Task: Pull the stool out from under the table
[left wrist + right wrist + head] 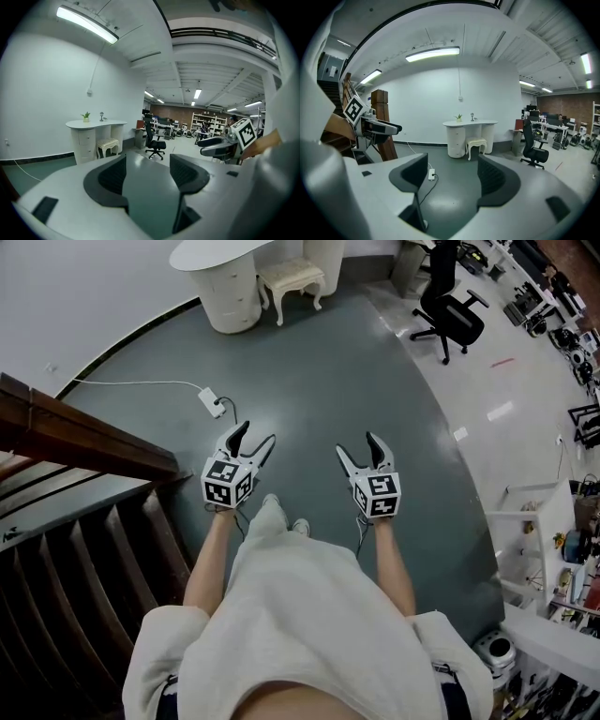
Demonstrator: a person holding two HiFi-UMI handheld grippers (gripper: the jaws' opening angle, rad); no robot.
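Stool stands at the far end of the room, well apart from both grippers. Nearest the head camera is the person's loose white garment, soft and creased, with bare forearms reaching forward from it. Each hand carries a gripper bearing a cube of black and white square markers. The left gripper and the right gripper hover side by side above the floor, a smooth, dull grey-green surface with a faint sheen. The left gripper's dark, ribbed fingers are spread apart with only floor showing between them, and the right gripper's fingers are likewise parted and empty. At the left rises a dark wooden staircase with slanted boards. Just beyond the left gripper a white power strip lies on the floor, its thin white cable trailing toward the wall. Farther off to the right a black office chair on castors stands on paler, glossier flooring. Farthest, against the plain white wall, is the white desk, with a curved top on rounded pedestals, the left one fitted with drawers. A small pot on the desk holds a green plant. The stool, cream-white with a padded seat and curved legs, sits between the pedestals, tucked under the desk's top
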